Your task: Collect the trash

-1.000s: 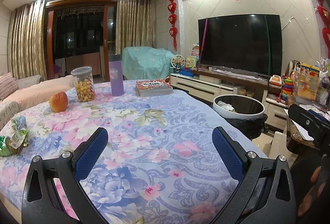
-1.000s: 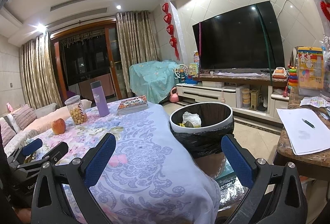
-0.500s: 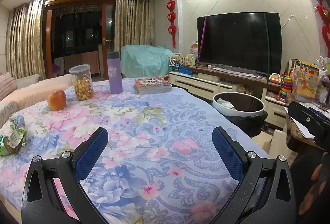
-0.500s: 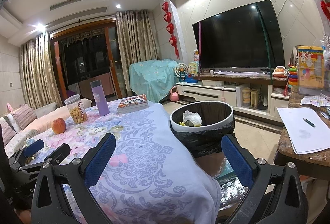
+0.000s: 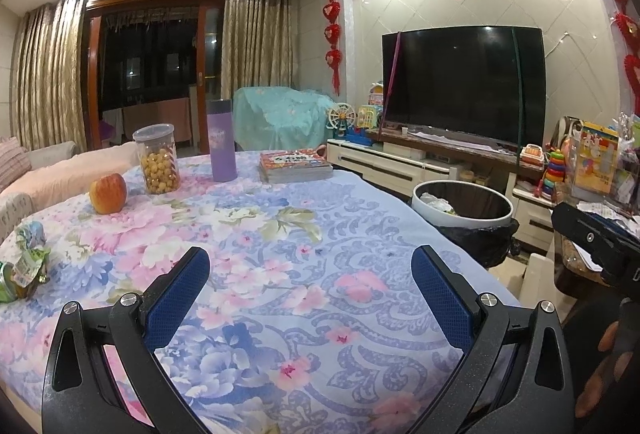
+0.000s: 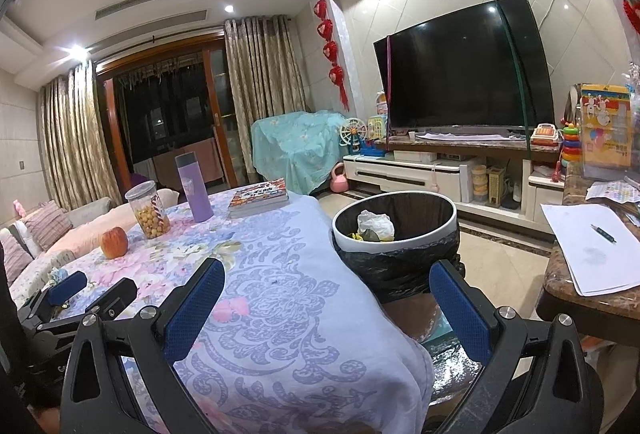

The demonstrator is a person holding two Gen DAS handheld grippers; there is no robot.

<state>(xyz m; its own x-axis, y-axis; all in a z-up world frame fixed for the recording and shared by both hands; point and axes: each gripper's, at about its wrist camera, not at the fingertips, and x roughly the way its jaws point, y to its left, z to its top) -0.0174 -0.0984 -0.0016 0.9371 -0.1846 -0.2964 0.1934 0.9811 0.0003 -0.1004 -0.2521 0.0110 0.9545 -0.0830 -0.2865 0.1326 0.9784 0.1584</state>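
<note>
At the far left edge of the flowered pink-and-blue cloth covering the tabletop [image 5: 280, 254] lies a small heap of crumpled green and pale-blue snack wrappers [image 5: 22, 268] — the only loose trash in sight, and likely what the task is after. It sits close to the cloth's near-left border, well apart from everything else.

Moving right, a red-and-yellow apple [image 5: 108, 193] rests beside a clear plastic jar of yellow round snacks [image 5: 157, 159], then a tall lilac flask [image 5: 221, 140], then a stack of colourful books [image 5: 295, 165]. These look like things to keep, grouped along the far side where they stay out of the way.

The left claw [image 5: 308, 292] hovers low over the middle of the cloth, its blue-padded fingers [image 5: 178, 292] spread wide and holding nothing. It points straight ahead, so the wrappers fall off to its left side; reaching them would mean swinging that way.

Further right, past the tabletop's edge, stands a round white-rimmed bin lined with a black bag [image 6: 394, 234] — placed just beside the table, probably so trash can be dropped with a short carry. White crumpled paper already lies inside.

The right claw [image 6: 326, 304] hangs near the tabletop's right corner, facing the bin, also spread wide and empty.
</note>
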